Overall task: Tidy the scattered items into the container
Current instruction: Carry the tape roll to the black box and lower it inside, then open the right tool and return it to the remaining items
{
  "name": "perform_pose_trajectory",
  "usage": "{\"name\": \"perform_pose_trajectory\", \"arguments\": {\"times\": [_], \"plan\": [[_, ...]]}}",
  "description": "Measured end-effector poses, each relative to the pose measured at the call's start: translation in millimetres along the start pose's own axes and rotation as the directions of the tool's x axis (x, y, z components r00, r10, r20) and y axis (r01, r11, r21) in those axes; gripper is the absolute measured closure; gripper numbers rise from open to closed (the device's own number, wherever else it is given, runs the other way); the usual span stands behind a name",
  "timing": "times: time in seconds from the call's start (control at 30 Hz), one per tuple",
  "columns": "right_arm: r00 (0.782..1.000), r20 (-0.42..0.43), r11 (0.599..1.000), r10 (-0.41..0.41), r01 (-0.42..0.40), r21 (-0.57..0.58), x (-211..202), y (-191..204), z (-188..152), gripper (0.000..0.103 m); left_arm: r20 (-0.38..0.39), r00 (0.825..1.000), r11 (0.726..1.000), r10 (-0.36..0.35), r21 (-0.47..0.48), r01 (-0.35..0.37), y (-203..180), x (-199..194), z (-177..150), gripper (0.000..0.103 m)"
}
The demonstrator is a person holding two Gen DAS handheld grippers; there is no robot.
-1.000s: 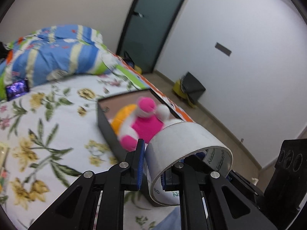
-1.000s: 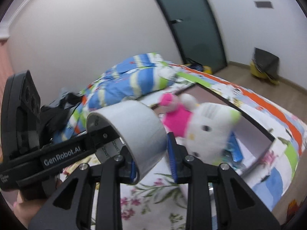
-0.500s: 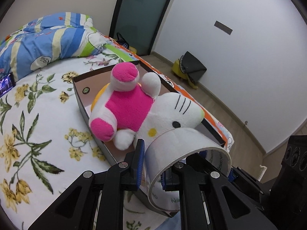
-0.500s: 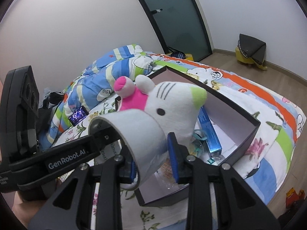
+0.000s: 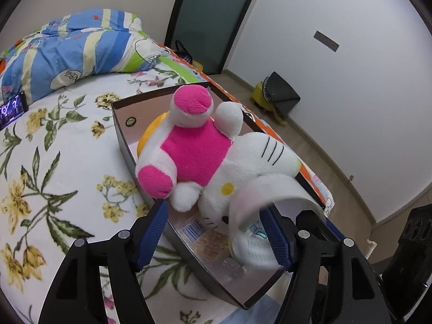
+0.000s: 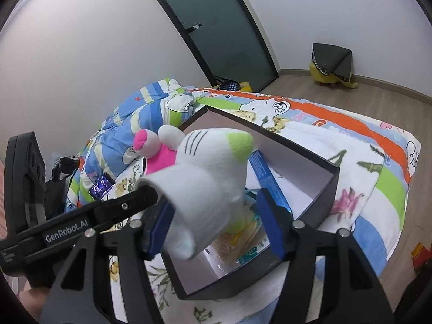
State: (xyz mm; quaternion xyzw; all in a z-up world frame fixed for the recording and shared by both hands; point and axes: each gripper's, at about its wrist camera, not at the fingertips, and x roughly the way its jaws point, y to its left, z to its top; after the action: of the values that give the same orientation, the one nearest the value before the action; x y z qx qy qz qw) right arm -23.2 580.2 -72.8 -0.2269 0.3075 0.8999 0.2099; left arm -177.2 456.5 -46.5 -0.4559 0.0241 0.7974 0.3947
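Observation:
A white tape roll (image 5: 270, 210), blurred, hangs over the near corner of the dark open box (image 5: 121, 135). My left gripper (image 5: 213, 224) has its jaws opening. The roll lies between them, near the right pad, clear of the left pad. In the right wrist view the same roll (image 6: 199, 205) sits between the opening jaws of my right gripper (image 6: 214, 224), with a gap to the right pad. A pink and white plush cat (image 5: 205, 156) lies in the box (image 6: 297, 145), just beyond the roll. The left gripper's finger (image 6: 81, 224) shows at the left edge.
The box rests on a bed with a floral sheet (image 5: 54, 175). A striped quilt (image 5: 75, 46) and a lit phone (image 5: 12, 109) lie beyond it. A blue carton (image 6: 270, 178) and snack packets (image 6: 243, 237) are inside the box. Floor and a dark bag (image 6: 332, 59) lie to the right.
Both grippers sank toward the box, and both pairs of jaws, shut on the tape roll's wall before, have spread apart. The roll is now blurred and loose between them.

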Motion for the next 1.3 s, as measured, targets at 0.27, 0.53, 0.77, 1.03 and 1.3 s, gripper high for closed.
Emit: {"name": "perform_pose_trajectory", "arguments": {"times": [0.27,0.53,0.77,1.03,1.3], "plan": [[0.999,0.019,0.999,0.042,-0.042,0.012,-9.6,2.8,4.2,0.031,0.016,1.0,1.0,-0.006,0.0,0.006,1.4,-11.8,-0.9,0.032],[0.988,0.065,0.987,0.138,-0.142,0.071,-32.9,11.3,8.7,0.024,0.062,0.997,0.998,-0.036,-0.051,0.039,18.7,-48.4,-10.5,0.031],[0.965,0.05,0.966,0.256,-0.257,0.021,-60.7,58.0,0.5,0.008,0.163,0.986,0.983,-0.022,-0.174,0.05,69.2,-122.8,-31.1,0.02],[0.981,-0.104,0.933,0.163,-0.187,-0.307,-86.4,174.5,-28.6,0.0,0.292,0.938,0.951,0.188,-0.294,-0.099,131.4,-257.8,-70.2,0.018],[0.995,-0.005,0.734,-0.1,0.071,-0.676,-121.2,261.4,-85.4,0.0,0.234,0.712,0.748,0.662,-0.153,-0.646,131.9,-334.0,-141.2,0.001]]}}
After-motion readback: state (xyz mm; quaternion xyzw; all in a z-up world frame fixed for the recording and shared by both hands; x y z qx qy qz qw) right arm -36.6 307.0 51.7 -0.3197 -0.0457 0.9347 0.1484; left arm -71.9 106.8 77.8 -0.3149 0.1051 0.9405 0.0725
